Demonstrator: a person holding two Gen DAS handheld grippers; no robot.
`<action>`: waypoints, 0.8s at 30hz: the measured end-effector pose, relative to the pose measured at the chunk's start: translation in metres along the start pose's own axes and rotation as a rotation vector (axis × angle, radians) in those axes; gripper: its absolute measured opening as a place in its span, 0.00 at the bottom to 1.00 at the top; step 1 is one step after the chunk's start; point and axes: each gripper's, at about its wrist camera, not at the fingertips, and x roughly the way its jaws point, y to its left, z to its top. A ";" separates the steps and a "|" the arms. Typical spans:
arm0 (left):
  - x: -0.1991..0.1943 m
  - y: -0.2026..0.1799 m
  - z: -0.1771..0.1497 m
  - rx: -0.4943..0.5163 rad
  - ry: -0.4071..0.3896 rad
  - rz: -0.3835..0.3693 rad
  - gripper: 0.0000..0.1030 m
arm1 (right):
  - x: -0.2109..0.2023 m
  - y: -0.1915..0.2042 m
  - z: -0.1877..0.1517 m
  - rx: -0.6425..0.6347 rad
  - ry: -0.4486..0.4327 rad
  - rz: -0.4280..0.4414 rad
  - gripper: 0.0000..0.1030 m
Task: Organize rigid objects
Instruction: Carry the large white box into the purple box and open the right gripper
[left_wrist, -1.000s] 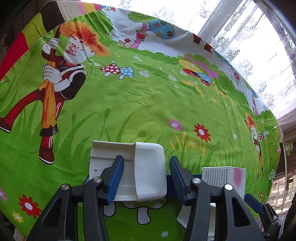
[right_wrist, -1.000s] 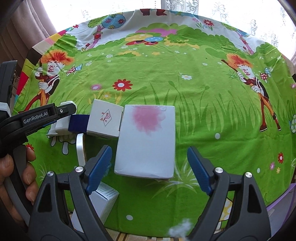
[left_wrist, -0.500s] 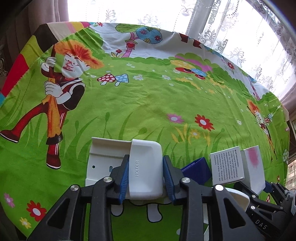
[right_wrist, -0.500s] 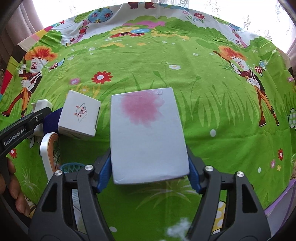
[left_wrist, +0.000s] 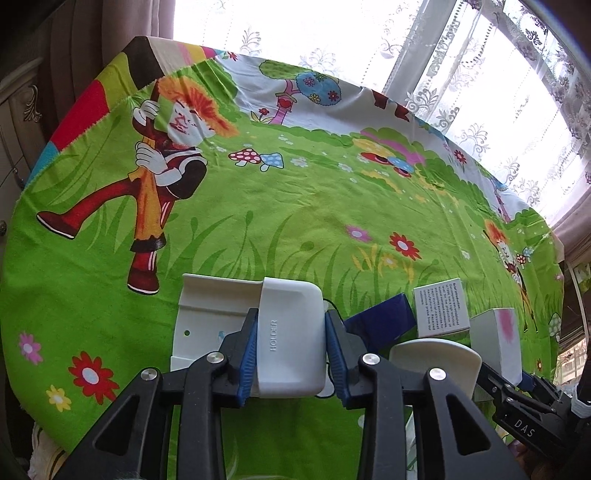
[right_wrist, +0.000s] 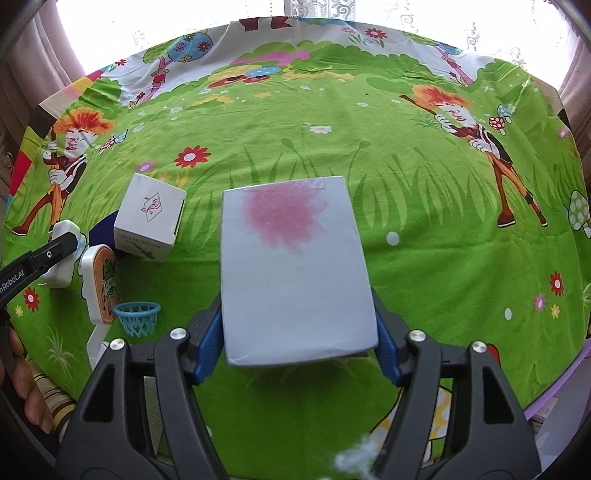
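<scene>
We see L gripper (left_wrist: 289, 363) clamped on white holder (left_wrist: 290, 339), near cloth's (left_wrist: 258, 206) front edge. R gripper (right_wrist: 299, 343) clamped on pink-stained box (right_wrist: 291, 273), beside small white box (right_wrist: 149, 218).

Both tools have the same build. The left gripper (left_wrist: 289, 363) has black plastic arms with triangular openings, round silver screws at the joints, and blue ribbed pads (left_wrist: 246, 363) on the inner faces of its fingers. The right gripper (right_wrist: 300, 345) has the same black arms, silver screws and blue pads (right_wrist: 209, 343). White letters "DAS" and "nRobot.AI" are printed on the black bodies.
</scene>
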 end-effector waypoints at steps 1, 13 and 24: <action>-0.004 -0.001 -0.001 -0.001 -0.005 -0.003 0.34 | -0.004 -0.001 -0.002 -0.003 -0.007 0.002 0.69; -0.064 -0.013 -0.028 0.009 -0.092 -0.021 0.34 | -0.054 -0.007 -0.030 -0.008 -0.070 0.028 0.70; -0.107 -0.048 -0.068 0.080 -0.102 -0.111 0.34 | -0.101 -0.018 -0.073 -0.003 -0.104 0.030 0.69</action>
